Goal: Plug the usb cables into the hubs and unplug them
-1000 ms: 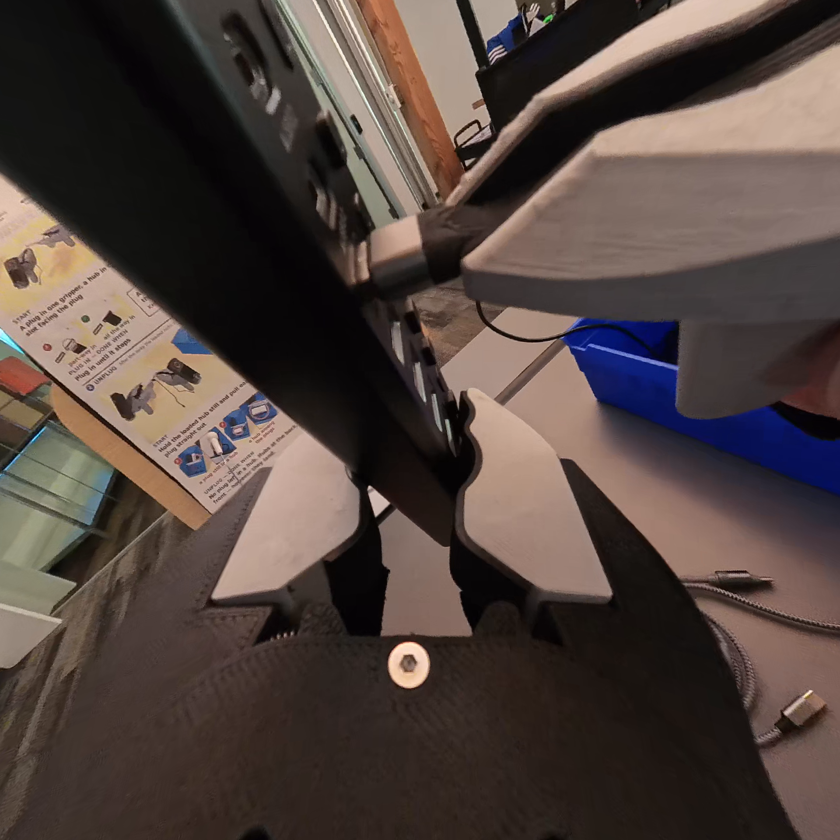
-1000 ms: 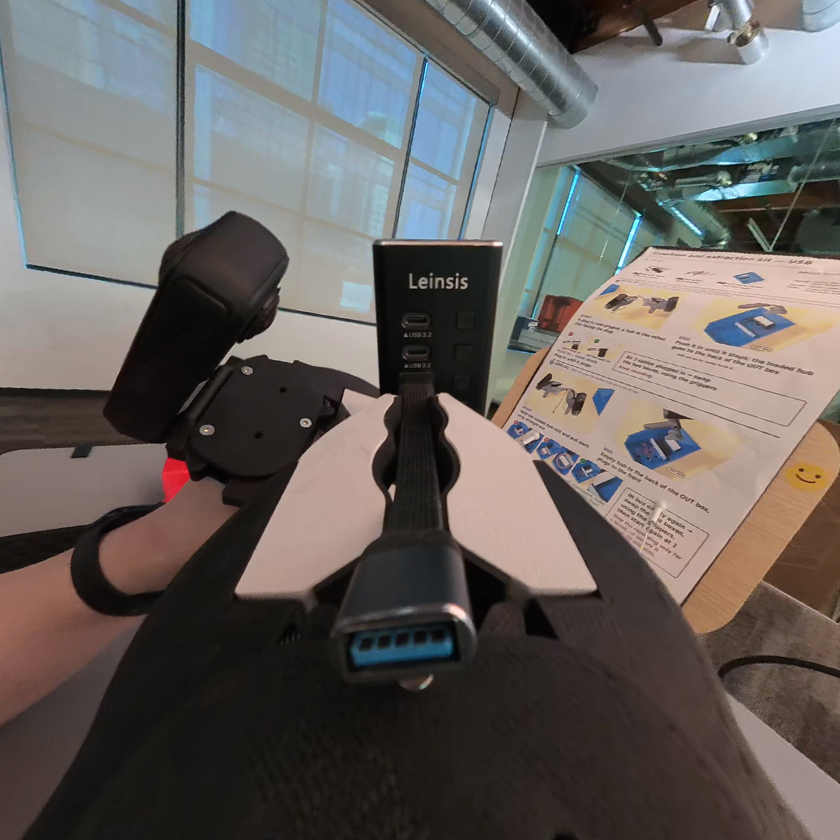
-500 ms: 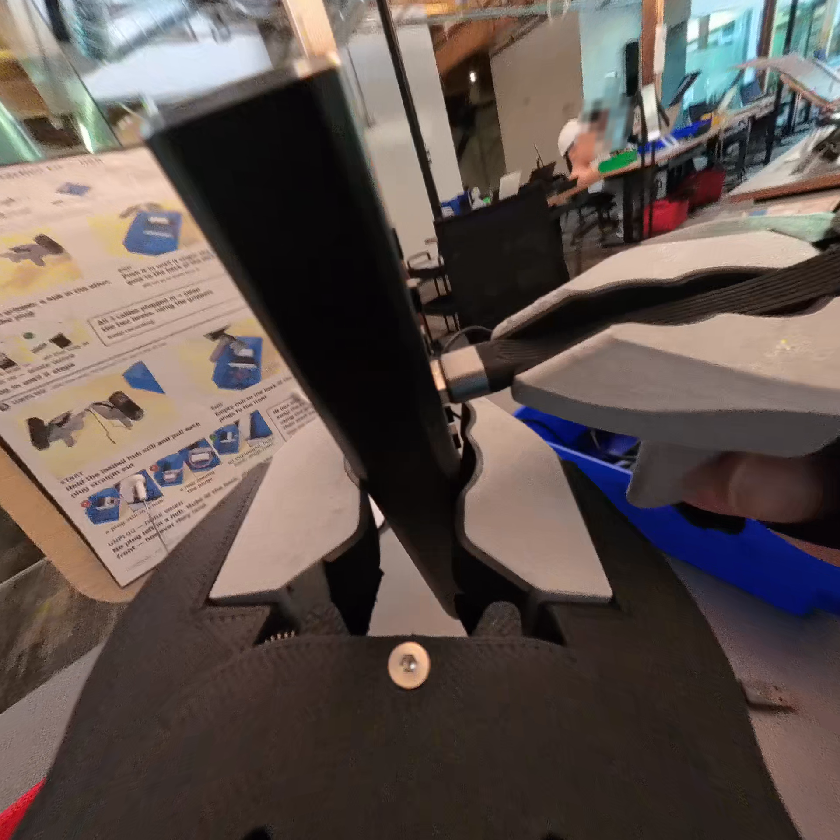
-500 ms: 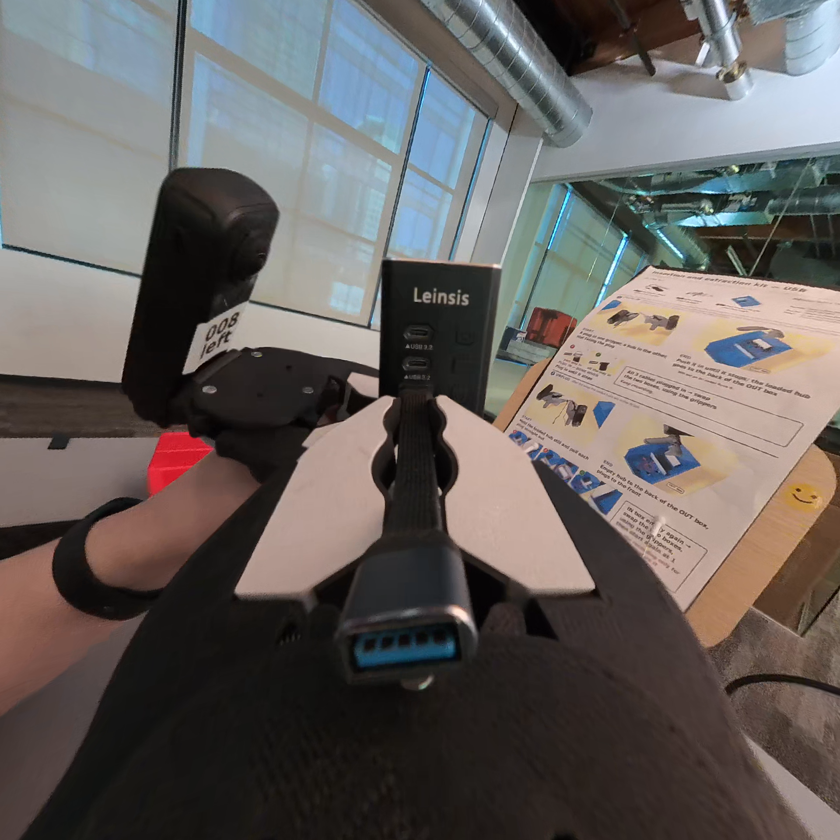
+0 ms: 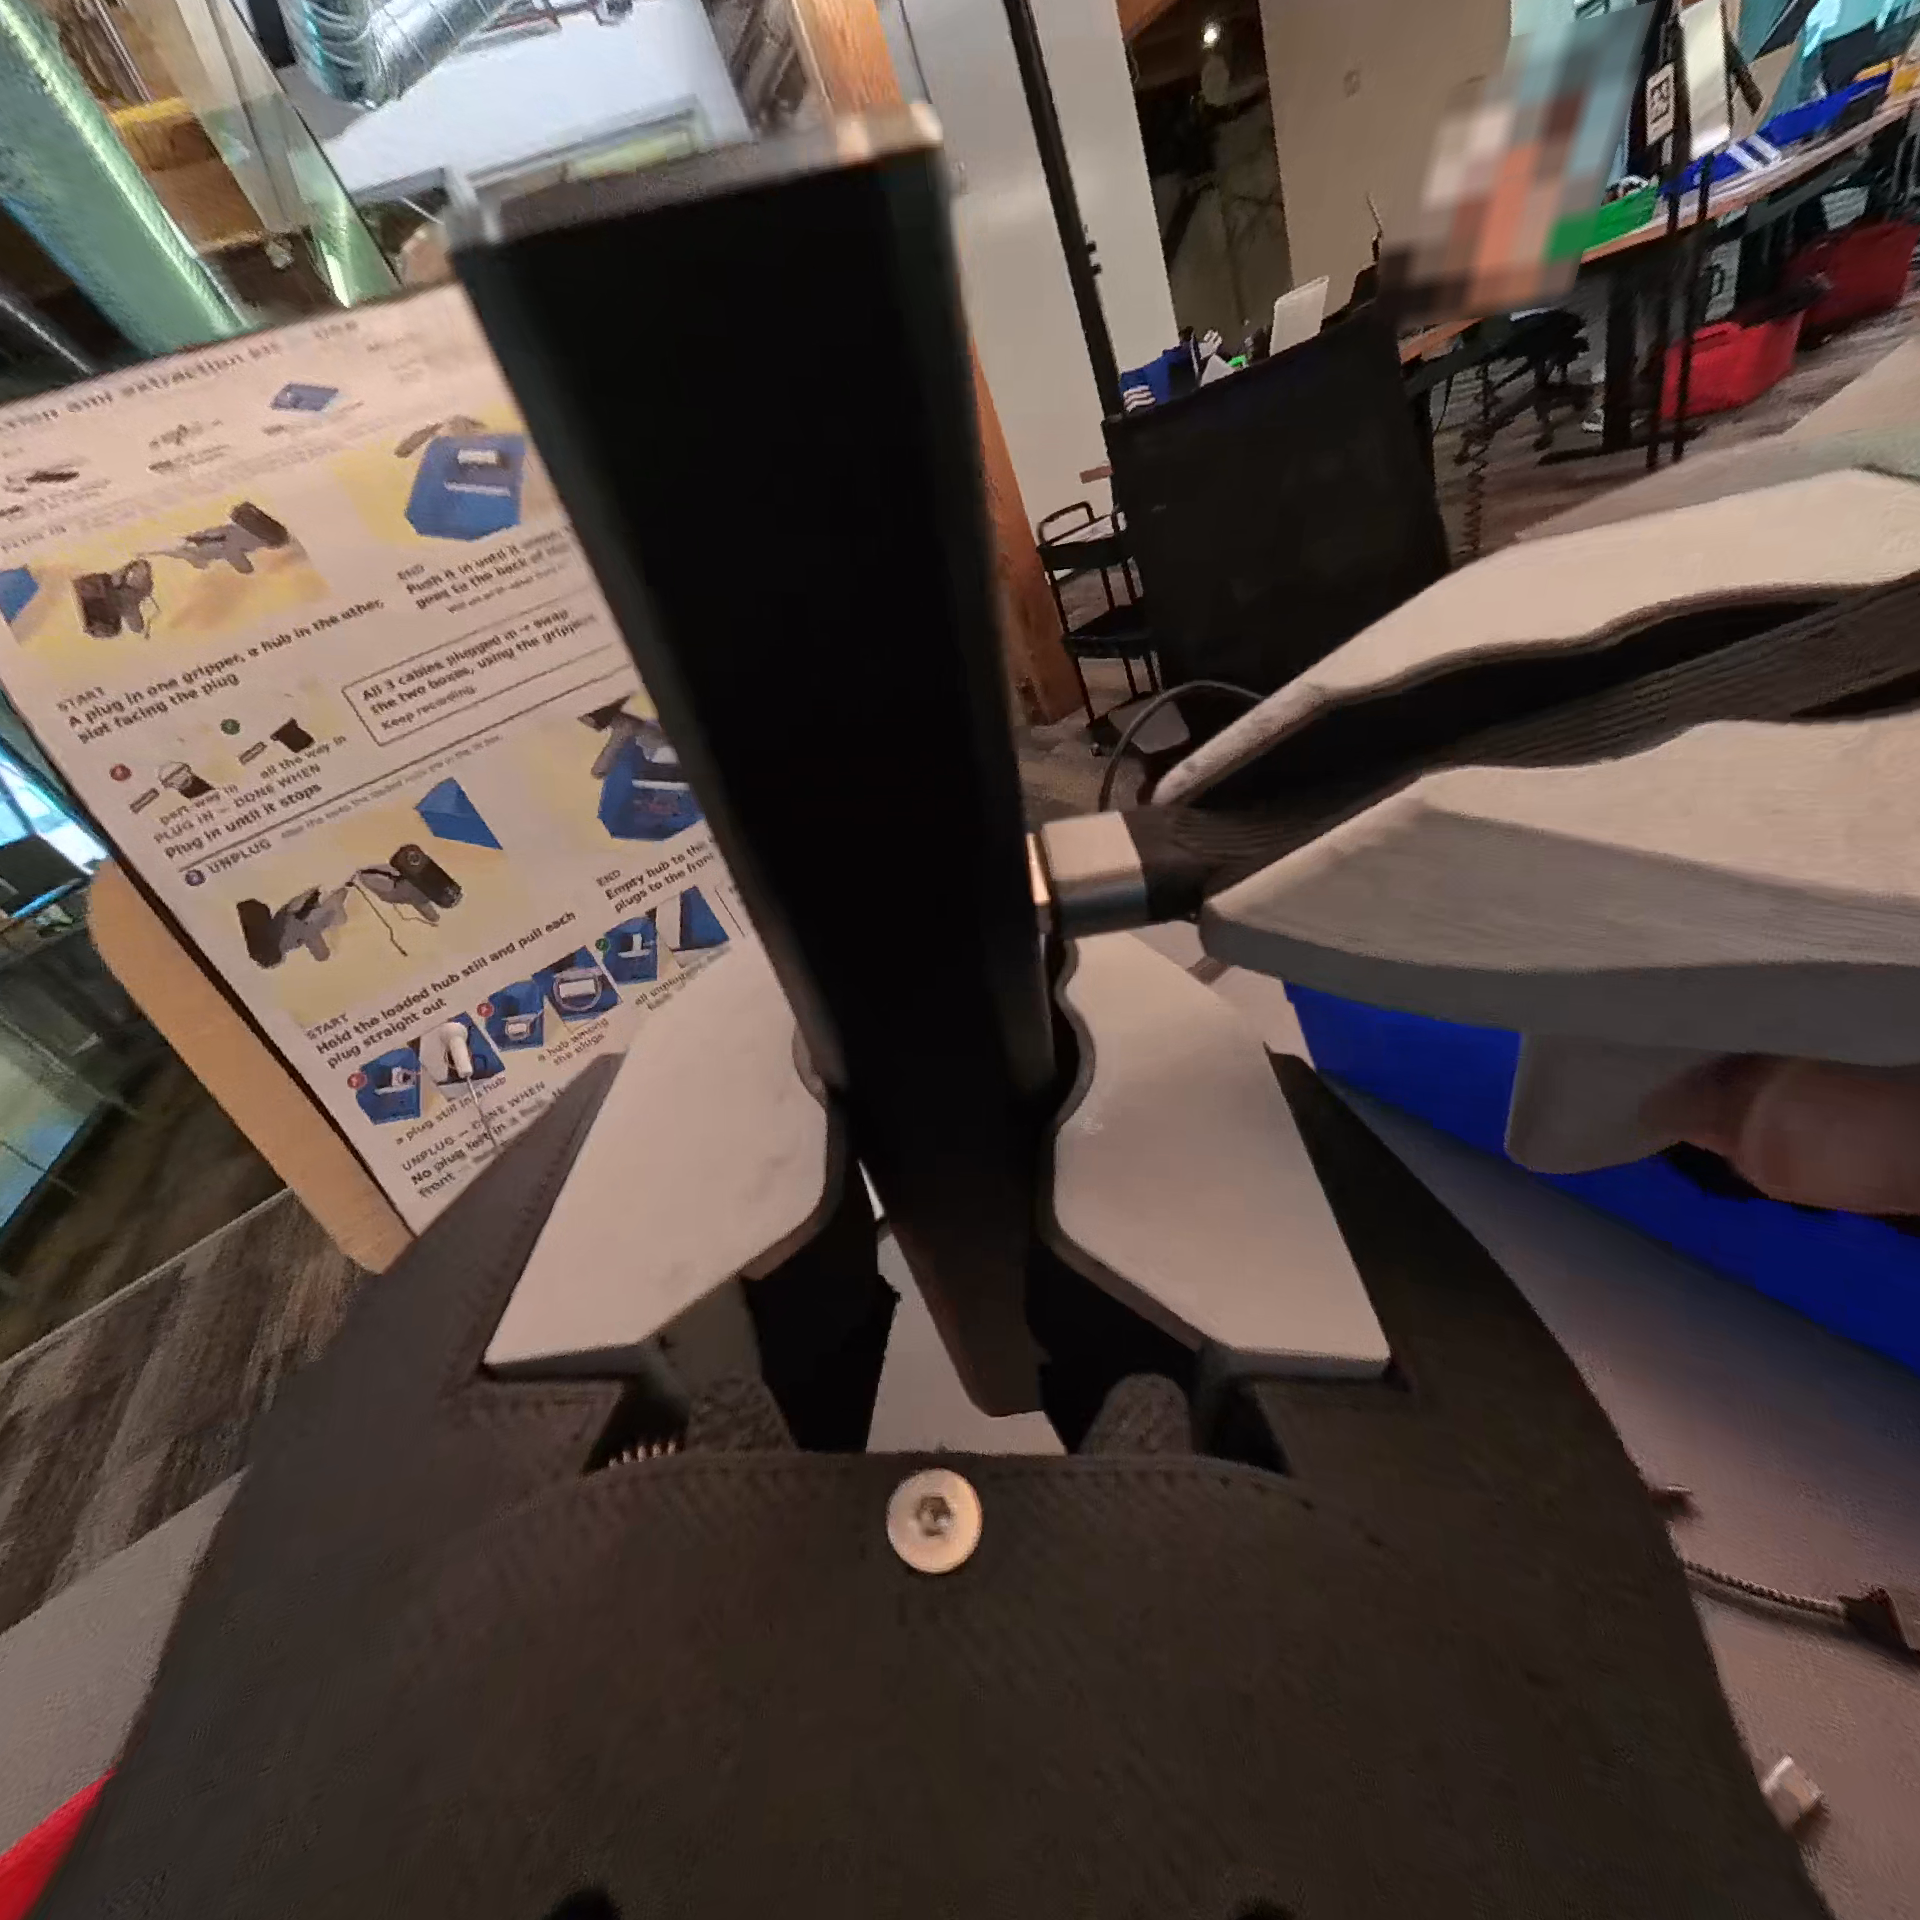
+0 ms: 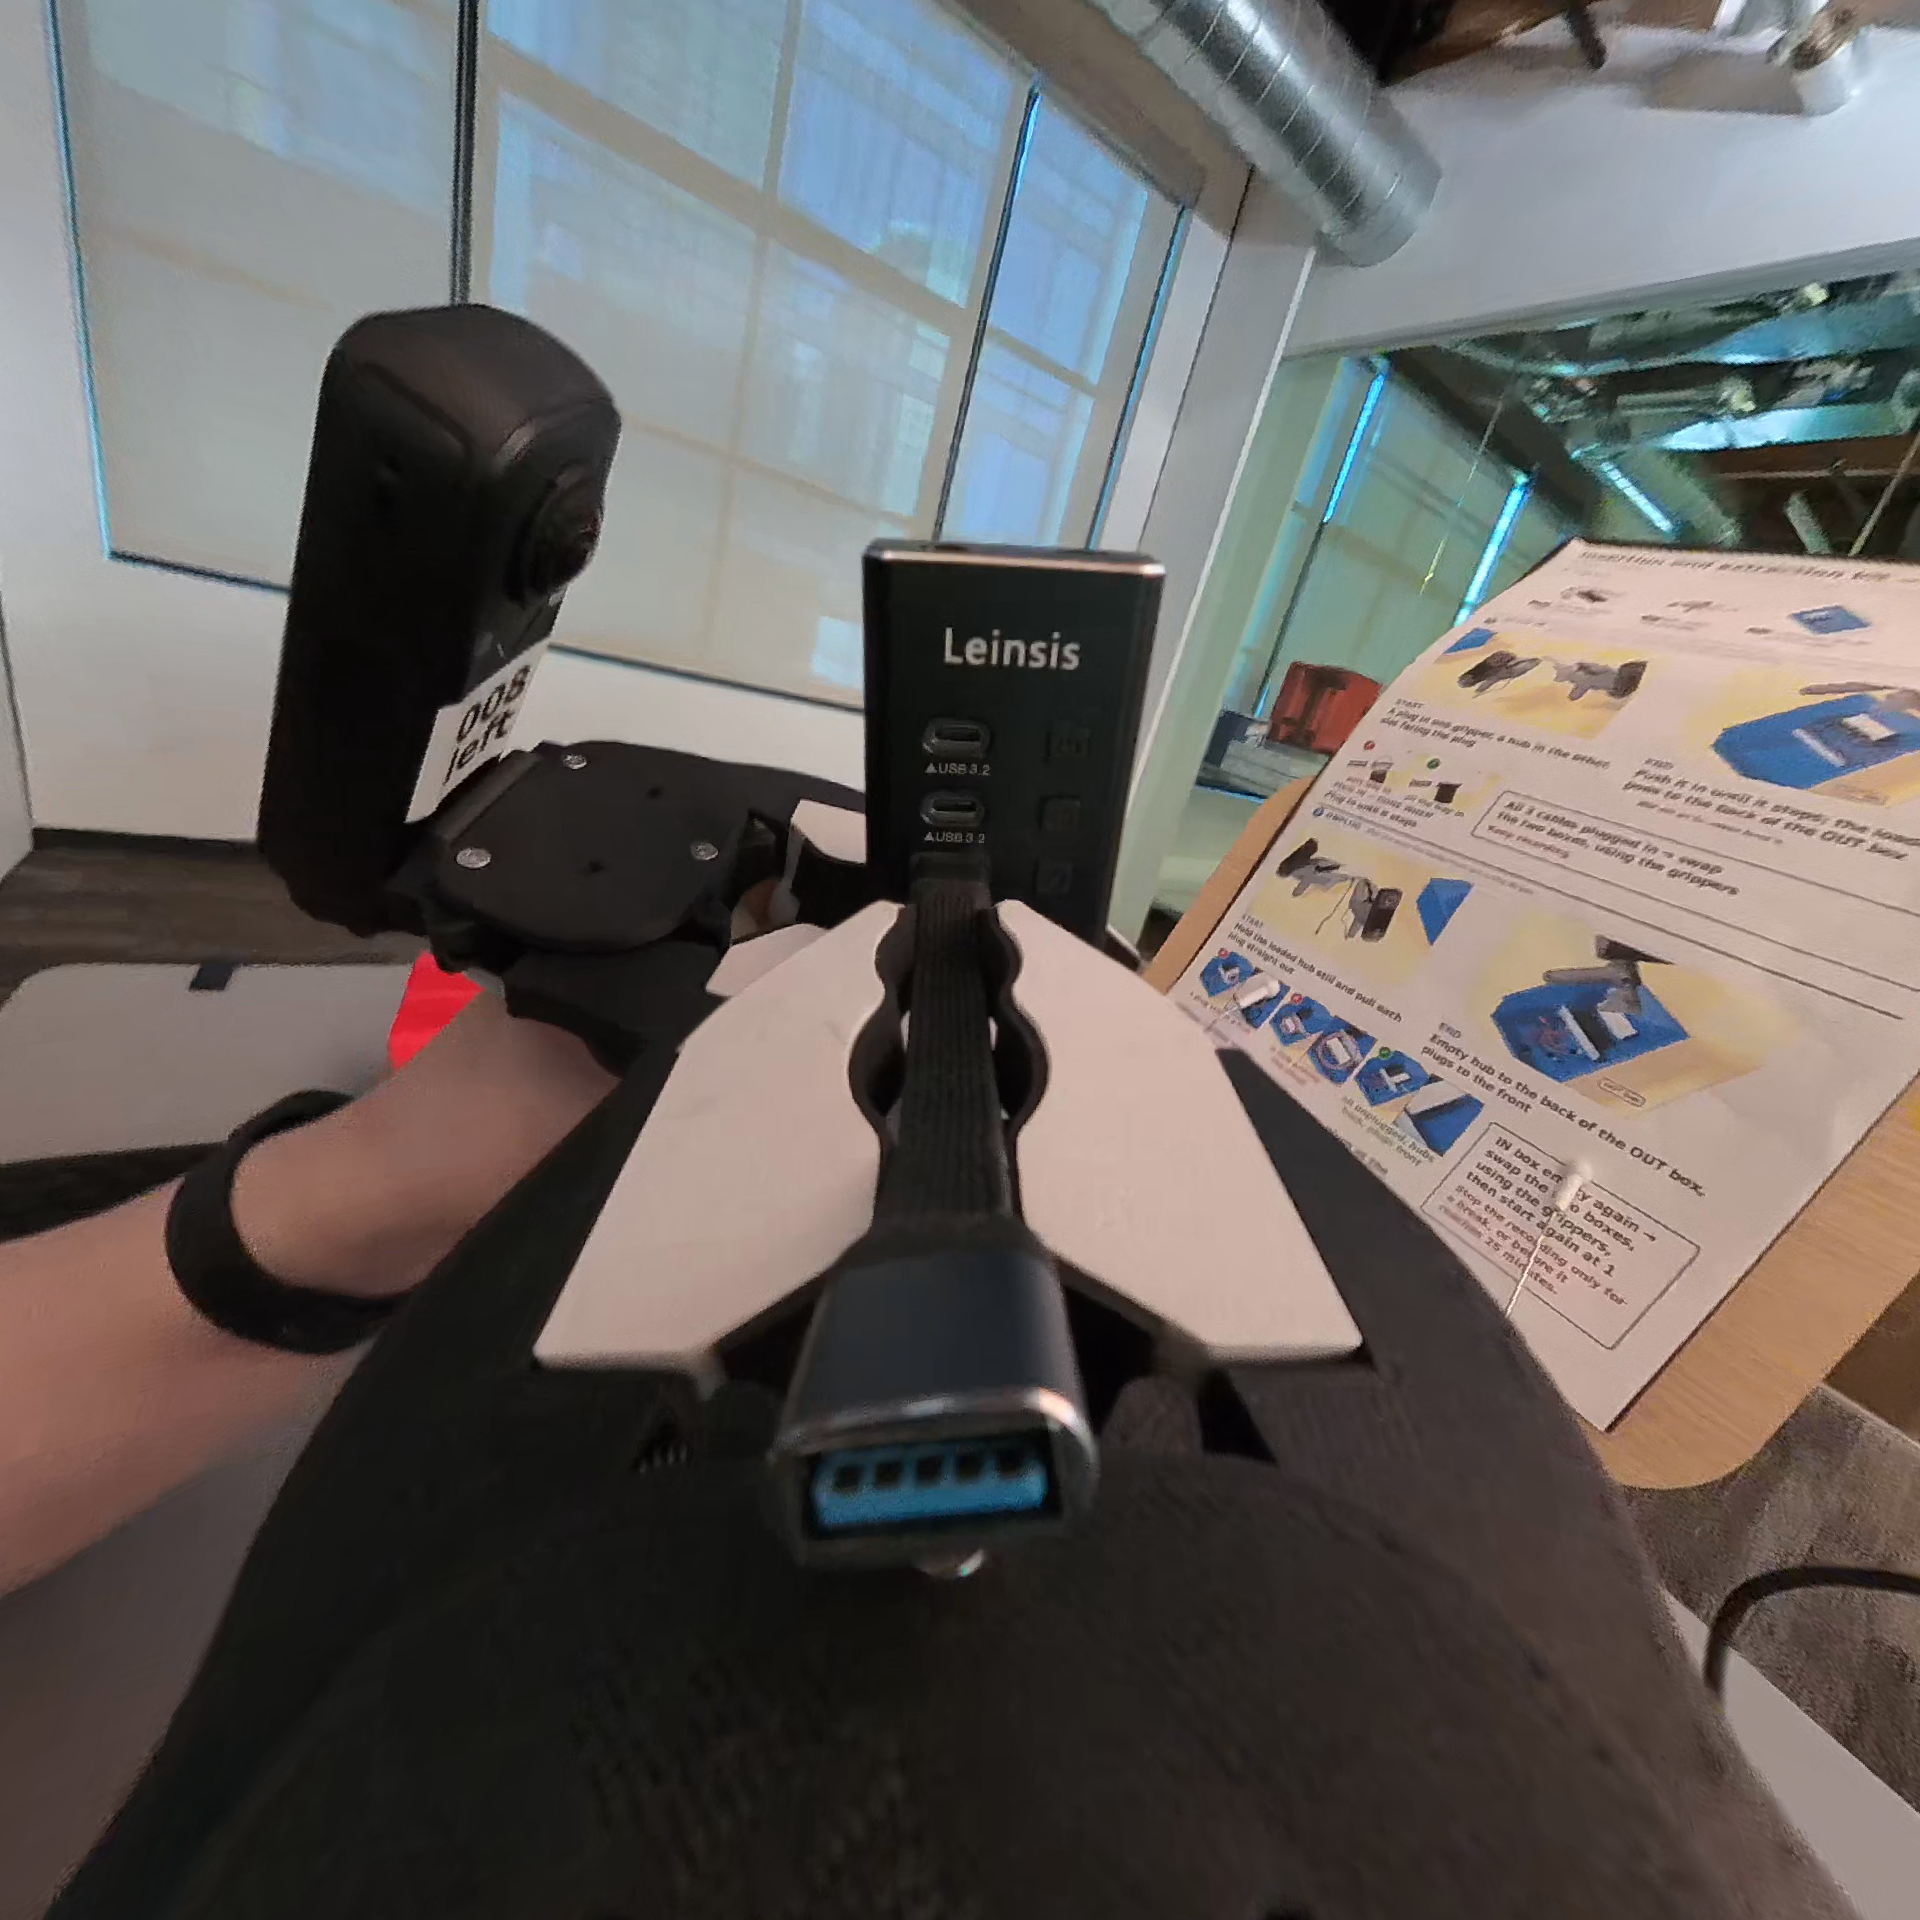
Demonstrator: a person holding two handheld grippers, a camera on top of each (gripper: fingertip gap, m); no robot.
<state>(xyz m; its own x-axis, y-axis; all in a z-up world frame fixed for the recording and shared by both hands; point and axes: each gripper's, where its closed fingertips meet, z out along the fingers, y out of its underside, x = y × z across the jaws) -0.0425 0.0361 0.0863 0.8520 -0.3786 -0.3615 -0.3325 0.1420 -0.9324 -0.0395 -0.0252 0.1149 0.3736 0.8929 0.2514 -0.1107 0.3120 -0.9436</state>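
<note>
The left gripper (image 5: 940, 1081) was clamped on the lower end of a black USB hub (image 5: 790, 623), which stood with its long axis upright and its far end pointing toward the ceiling. Its port face was turned right, toward the right gripper (image 6: 945, 914). That gripper's fingers were closed on a short black braided USB cable (image 6: 940, 1081), lying straight along the fingers; its metal plug (image 5: 1096, 873) met the hub's port face low down, and its blue-tongued socket end (image 6: 930, 1486) pointed back at the camera. Behind and to the right of the hub leaned an illustrated instruction sheet (image 6: 1558, 935) on a wooden board. A blue bin (image 5: 1621, 1195) sat on the grey table (image 5: 1714, 1455), where a loose braided cable (image 5: 1766, 1600) lay nearby. Large windows (image 6: 727, 312) and a silver duct (image 6: 1278, 114) filled the far room.
</note>
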